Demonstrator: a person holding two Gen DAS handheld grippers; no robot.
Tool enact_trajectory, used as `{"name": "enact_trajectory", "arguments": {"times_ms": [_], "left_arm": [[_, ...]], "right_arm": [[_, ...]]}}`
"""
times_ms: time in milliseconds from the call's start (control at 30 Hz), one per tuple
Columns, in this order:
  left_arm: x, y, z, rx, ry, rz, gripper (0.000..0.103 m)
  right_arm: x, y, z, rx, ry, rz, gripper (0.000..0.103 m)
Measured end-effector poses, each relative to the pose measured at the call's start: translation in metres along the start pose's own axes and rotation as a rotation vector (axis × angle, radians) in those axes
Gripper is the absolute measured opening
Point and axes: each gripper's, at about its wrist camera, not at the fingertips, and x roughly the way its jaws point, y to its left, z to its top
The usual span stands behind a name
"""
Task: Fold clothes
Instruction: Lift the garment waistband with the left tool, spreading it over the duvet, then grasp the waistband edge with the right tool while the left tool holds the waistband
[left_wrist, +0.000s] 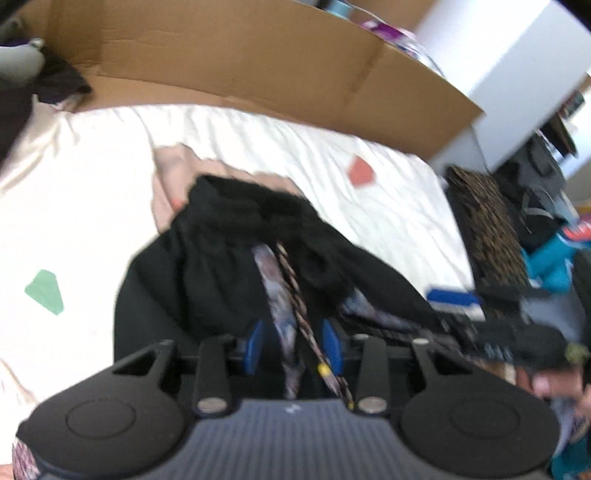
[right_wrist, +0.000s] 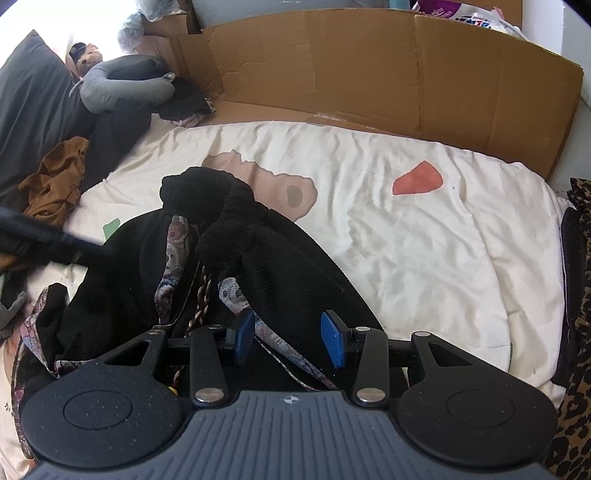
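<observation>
The black garment (right_wrist: 258, 266) lies bunched on the bed (right_wrist: 424, 240), its gathered waistband end heaped up toward the far side and its paisley-patterned lining (right_wrist: 173, 243) and a braided drawstring (left_wrist: 291, 288) showing along the middle. My right gripper (right_wrist: 288, 339) sits low over the near part of it; its blue fingers (right_wrist: 332, 341) stand apart with black cloth and a strip of the lining lying between them, but neither pad presses on the fabric. My left gripper (left_wrist: 293, 345) comes at the same heap from the other side, in a blurred view: its fingers (left_wrist: 255, 341) are parted too, with the drawstring and a strip of lining running loosely down between them, not pinched. The cream bed cover carries a coral patch (right_wrist: 417, 181), a green patch (left_wrist: 44, 291) and a pale pink shape (right_wrist: 266, 177). A flattened cardboard sheet (right_wrist: 369, 74) stands along the far edge of the bed. At the left lie a brown crumpled cloth (right_wrist: 55, 177), a dark pillow (right_wrist: 33, 103) and a grey neck pillow (right_wrist: 122, 88); leopard-print fabric (right_wrist: 576, 406) hangs at the right edge.
</observation>
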Motion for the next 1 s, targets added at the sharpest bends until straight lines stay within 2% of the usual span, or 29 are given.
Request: {"name": "enact_trajectory", "arguments": {"times_ms": [300, 600, 633, 667, 767, 1000], "left_arm": [[0.032, 0.004, 0.021, -0.045, -0.041, 0.106, 0.037], [0.054, 0.008, 0.018, -0.109, -0.009, 0.121, 0.036], [0.056, 0.008, 0.017, -0.115, -0.008, 0.123, 0.028], [0.057, 0.010, 0.016, -0.124, -0.006, 0.122, 0.016], [0.057, 0.012, 0.015, -0.130, -0.003, 0.117, 0.006], [0.037, 0.017, 0.014, -0.093, -0.022, 0.122, 0.004]], "right_arm": [[0.007, 0.002, 0.006, -0.025, 0.007, 0.002, 0.047], [0.009, 0.006, 0.007, -0.032, 0.016, 0.007, 0.047], [0.009, 0.006, 0.007, -0.032, 0.016, 0.008, 0.047], [0.009, 0.006, 0.007, -0.032, 0.016, 0.007, 0.047], [0.010, 0.007, 0.006, -0.036, 0.018, 0.011, 0.046], [0.018, 0.015, 0.009, -0.069, 0.020, 0.036, 0.047]]}}
